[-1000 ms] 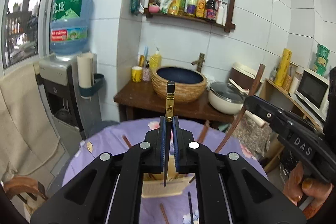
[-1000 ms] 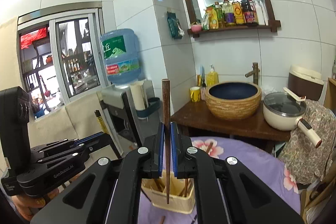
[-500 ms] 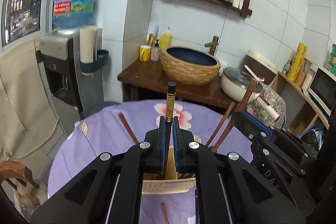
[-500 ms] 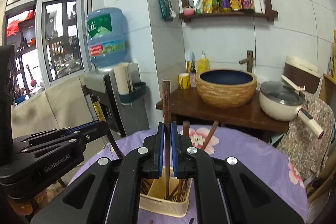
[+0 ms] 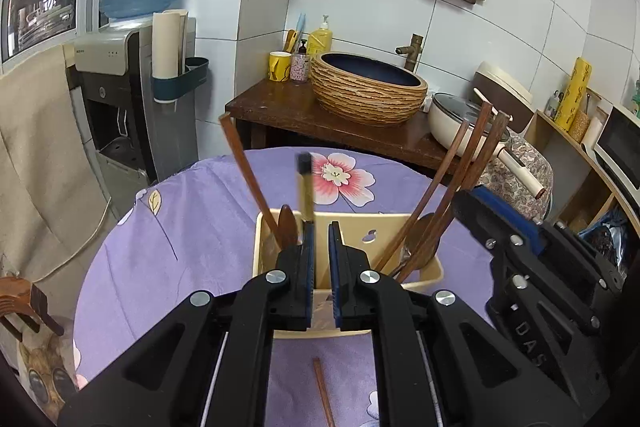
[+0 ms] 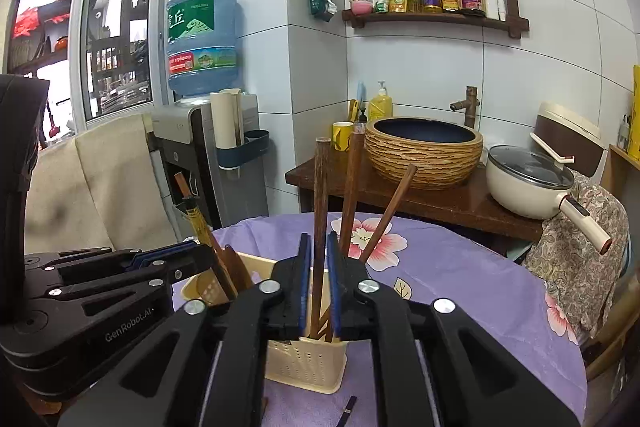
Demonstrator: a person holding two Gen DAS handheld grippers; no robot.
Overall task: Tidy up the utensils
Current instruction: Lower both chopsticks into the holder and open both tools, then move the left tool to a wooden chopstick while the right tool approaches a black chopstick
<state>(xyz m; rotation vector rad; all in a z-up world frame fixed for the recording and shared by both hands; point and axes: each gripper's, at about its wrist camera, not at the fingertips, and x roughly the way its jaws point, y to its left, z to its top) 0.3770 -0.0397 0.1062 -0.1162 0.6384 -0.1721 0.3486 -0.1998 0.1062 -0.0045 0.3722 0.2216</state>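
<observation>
A cream utensil holder (image 5: 400, 223) (image 6: 304, 363) stands on the purple tablecloth with several brown chopsticks and spoons leaning in it. My left gripper (image 5: 320, 227) (image 6: 200, 253) hovers over its left part with the pads close together. A black and gold chopstick (image 5: 305, 183) (image 6: 198, 223) stands blurred at their tips, leaning left, its lower end down in the holder. My right gripper (image 6: 319, 237) (image 5: 464, 199) is over the holder's right part and its jaws are opening. A brown chopstick (image 6: 321, 195) stands loose between them, its lower end in the holder.
A loose brown chopstick (image 5: 322, 391) and a dark one (image 6: 346, 409) lie on the tablecloth (image 5: 160, 247) in front of the holder. Behind the round table are a wooden stand with a woven basin (image 5: 368, 87) and a pot (image 5: 452, 119), with a water dispenser (image 5: 116, 87) at left.
Both grippers have come down onto the holder with their chopsticks. The right jaws have parted around the brown chopstick. The black chopstick has tipped to the left.
</observation>
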